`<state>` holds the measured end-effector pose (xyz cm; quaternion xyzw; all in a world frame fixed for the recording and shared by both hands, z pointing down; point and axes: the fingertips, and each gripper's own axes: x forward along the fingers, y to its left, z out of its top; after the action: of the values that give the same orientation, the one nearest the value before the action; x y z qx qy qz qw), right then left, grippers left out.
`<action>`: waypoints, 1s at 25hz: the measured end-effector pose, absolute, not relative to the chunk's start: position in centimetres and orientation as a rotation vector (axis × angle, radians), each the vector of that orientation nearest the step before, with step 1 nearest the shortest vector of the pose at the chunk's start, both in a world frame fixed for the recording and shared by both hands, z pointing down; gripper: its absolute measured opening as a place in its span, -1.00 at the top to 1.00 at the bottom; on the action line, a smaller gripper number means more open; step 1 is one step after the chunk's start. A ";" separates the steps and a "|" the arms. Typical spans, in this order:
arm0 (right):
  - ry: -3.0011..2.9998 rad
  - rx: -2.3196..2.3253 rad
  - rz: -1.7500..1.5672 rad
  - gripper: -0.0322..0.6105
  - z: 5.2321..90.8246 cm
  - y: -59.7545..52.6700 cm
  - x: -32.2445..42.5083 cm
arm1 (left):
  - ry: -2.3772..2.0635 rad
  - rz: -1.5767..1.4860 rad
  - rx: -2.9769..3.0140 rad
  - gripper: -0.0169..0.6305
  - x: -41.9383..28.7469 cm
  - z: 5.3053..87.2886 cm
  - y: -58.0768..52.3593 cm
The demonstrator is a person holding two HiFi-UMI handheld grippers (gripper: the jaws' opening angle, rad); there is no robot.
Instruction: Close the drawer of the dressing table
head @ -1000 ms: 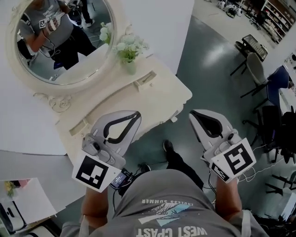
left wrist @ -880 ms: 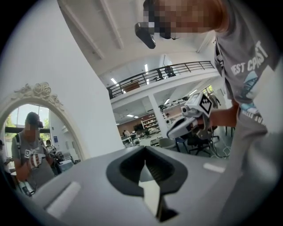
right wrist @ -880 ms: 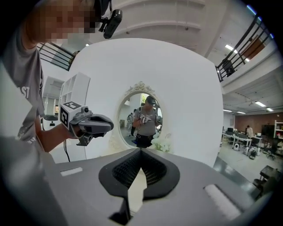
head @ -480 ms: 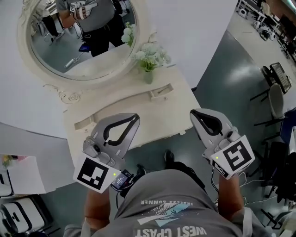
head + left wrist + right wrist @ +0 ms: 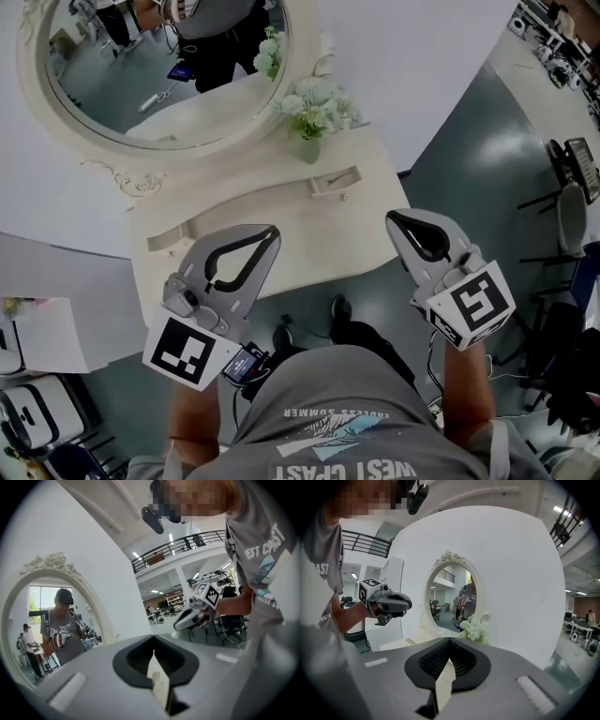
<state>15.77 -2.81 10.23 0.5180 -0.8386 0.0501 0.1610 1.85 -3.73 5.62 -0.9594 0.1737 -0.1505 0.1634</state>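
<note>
White flowers (image 5: 317, 101) in vase (image 5: 310, 150), grey floor (image 5: 469, 159), chair (image 5: 570, 214)

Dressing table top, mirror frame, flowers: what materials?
Dressing table top: cream painted wood or board, matt, with a moulded edge.
Mirror frame: same cream finish, crest carved or cast; can't tell which.
Flowers: white, likely artificial given the uniform clusters, but unsure.

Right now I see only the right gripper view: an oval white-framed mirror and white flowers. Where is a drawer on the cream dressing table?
Observer: In the head view, a small cream drawer with a handle sits on the tabletop, just nearer to you than the white flowers in the pale vase.
Operator: Is the left tool free?
Observer: Yes, the grey left tool is shut with nothing between its jaws.
</note>
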 end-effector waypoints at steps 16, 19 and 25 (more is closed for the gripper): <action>-2.366 1.328 0.270 0.89 19.7 -10.2 16.1 | 0.606 -0.559 -2.825 0.94 0.9 12.7 -9.3; -2.364 1.296 0.285 0.89 21.7 -11.4 15.9 | 0.615 -0.574 -2.836 0.94 0.8 14.1 -10.1; -2.355 1.247 0.315 0.89 26.0 -13.3 15.8 | 0.632 -0.604 -2.865 0.94 0.5 17.4 -11.4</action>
<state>15.75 -13.29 26.02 0.4527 -0.8546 0.1144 0.2271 0.54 -11.35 17.37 -0.9539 0.2106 -0.2010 0.0731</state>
